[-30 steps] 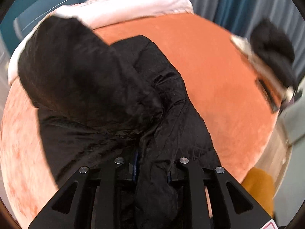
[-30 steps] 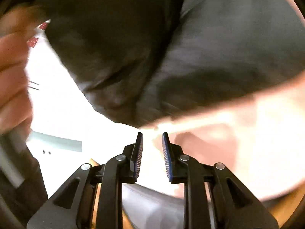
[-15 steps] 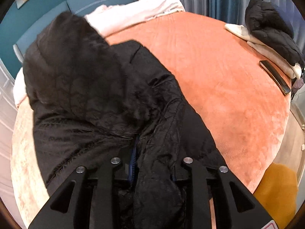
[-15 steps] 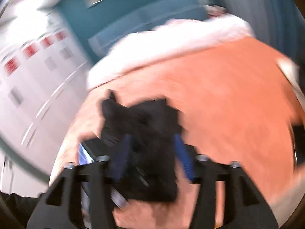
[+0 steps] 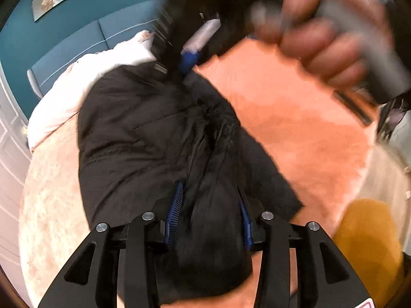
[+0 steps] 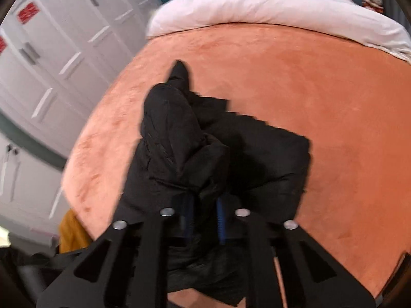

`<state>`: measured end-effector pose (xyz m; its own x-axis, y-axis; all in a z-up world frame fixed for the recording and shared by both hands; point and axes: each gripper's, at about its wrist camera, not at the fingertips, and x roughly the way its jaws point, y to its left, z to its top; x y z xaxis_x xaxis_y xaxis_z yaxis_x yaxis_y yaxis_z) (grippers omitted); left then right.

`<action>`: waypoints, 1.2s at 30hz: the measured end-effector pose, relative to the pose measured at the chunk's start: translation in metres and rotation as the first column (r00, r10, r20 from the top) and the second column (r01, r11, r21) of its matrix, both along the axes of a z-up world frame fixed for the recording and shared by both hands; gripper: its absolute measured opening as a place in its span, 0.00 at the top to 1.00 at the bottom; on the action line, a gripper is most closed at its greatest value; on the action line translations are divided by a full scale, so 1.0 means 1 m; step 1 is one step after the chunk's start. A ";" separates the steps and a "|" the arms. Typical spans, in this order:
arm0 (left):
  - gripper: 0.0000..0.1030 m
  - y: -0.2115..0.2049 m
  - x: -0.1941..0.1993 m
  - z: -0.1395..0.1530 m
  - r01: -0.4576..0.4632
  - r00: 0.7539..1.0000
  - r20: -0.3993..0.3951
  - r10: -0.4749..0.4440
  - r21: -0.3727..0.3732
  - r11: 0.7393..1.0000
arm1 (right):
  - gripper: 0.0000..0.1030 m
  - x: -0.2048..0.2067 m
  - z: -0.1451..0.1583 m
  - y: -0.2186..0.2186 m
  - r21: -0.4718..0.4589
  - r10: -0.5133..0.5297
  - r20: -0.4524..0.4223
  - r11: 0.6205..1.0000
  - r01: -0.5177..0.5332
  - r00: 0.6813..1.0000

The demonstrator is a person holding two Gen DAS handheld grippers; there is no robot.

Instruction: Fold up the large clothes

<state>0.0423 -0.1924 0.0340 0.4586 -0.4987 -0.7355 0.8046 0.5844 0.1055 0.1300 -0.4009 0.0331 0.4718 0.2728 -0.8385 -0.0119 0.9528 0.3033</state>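
Now that your right gripper (image 6: 204, 214) has swung back and bitten into the black jacket (image 5: 143, 138) too, both claws pinch it: left gripper (image 5: 212, 215) keeps its bunch. It's sprawled on the orange bedspread (image 6: 321, 82), ready to fold.

Light: bright, even, indoor.
Blur: hand (image 5: 326, 36) smeared; right view soft.
Edges: fisheye-bent, dark corners.

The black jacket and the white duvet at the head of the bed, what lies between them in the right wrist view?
Only bare orange blanket separates the black jacket from the white duvet in the right wrist view.
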 end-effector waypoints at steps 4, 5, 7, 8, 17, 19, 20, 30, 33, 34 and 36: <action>0.54 0.044 0.009 0.031 -0.054 0.987 -0.156 0.027 -0.172 0.984 | 0.95 -0.012 -0.017 -0.019 -0.016 -0.107 0.023 0.994 0.107 0.994; 0.52 0.054 0.016 0.036 -0.094 0.982 -0.178 0.060 -0.189 0.977 | 0.95 -0.019 -0.022 -0.029 -0.003 -0.143 0.028 0.990 0.143 0.989; 0.52 0.062 0.034 0.037 -0.144 0.973 -0.207 0.105 -0.183 0.973 | 0.96 -0.028 -0.038 -0.049 0.021 -0.210 0.017 0.978 0.210 0.978; 0.53 0.061 0.041 0.033 -0.159 0.969 -0.218 0.120 -0.173 0.972 | 0.96 -0.032 -0.053 -0.060 0.040 -0.252 -0.009 0.967 0.252 0.968; 0.52 0.014 0.057 -0.016 -0.131 0.965 -0.234 0.121 -0.026 0.991 | 0.95 -0.020 -0.130 -0.079 0.075 -0.364 -0.105 0.925 0.373 0.925; 0.53 0.006 0.058 -0.025 -0.126 0.964 -0.234 0.123 0.003 0.992 | 0.96 -0.014 -0.133 -0.074 0.044 -0.358 -0.104 0.930 0.364 0.928; 0.53 0.005 0.059 -0.030 -0.136 0.962 -0.237 0.135 0.012 0.991 | 0.96 -0.011 -0.137 -0.076 0.060 -0.362 -0.111 0.927 0.370 0.925; 0.53 0.011 0.067 -0.035 -0.159 0.954 -0.246 0.170 0.064 0.985 | 0.90 -0.050 -0.063 -0.083 0.072 -0.444 0.002 0.894 0.443 0.896; 0.53 0.022 0.073 -0.021 -0.194 0.939 -0.283 0.193 0.025 0.981 | 0.90 -0.084 -0.013 -0.069 0.062 -0.433 0.096 0.901 0.428 0.896; 0.53 0.026 0.075 -0.014 -0.212 0.936 -0.288 0.204 0.003 0.977 | 0.90 -0.093 -0.006 -0.062 0.061 -0.418 0.105 0.909 0.413 0.903; 0.53 0.036 0.079 0.009 -0.242 0.933 -0.287 0.215 -0.059 0.969 | 0.90 -0.110 -0.003 -0.044 0.051 -0.384 0.097 0.923 0.380 0.918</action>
<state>0.1211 -0.1567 0.0435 0.3533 -0.4758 -0.8055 0.6377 0.7524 -0.1647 0.0198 -0.4452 0.0300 0.6287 0.0792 -0.7736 0.3184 0.8814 0.3490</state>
